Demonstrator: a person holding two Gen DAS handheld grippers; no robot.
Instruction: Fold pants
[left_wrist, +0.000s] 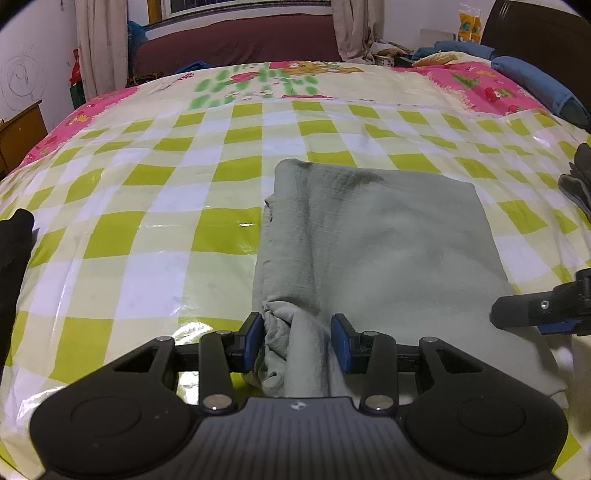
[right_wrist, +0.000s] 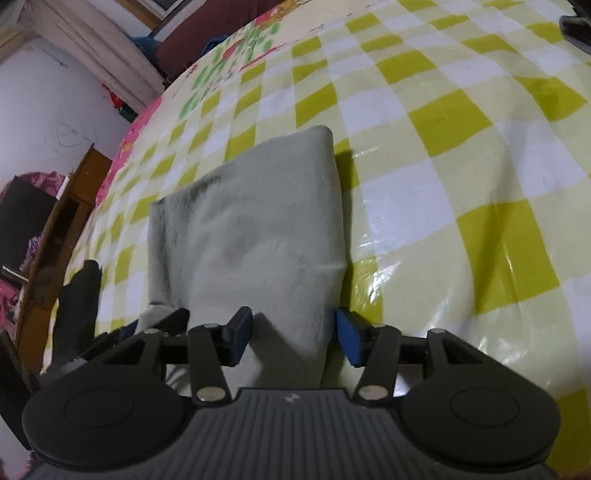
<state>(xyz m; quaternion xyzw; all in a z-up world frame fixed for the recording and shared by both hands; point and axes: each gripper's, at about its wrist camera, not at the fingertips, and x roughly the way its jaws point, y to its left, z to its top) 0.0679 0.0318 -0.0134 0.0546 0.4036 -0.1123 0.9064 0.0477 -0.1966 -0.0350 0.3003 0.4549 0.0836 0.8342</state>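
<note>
Grey-green pants lie folded into a thick rectangle on a bed covered by a green-and-white checked plastic sheet. At the fold's near left corner my left gripper is shut on a bunched wad of the cloth, which fills the gap between its blue pads. In the right wrist view the same pants run away from me. My right gripper stands open astride their near right edge, with the cloth between the jaws and a gap beside the left pad. Its black finger shows at the left wrist view's right edge.
A dark garment lies at the sheet's left edge, and a grey one at the right edge. Blue pillows sit at the bed's far right. A maroon couch stands behind, and a wooden cabinet to the left.
</note>
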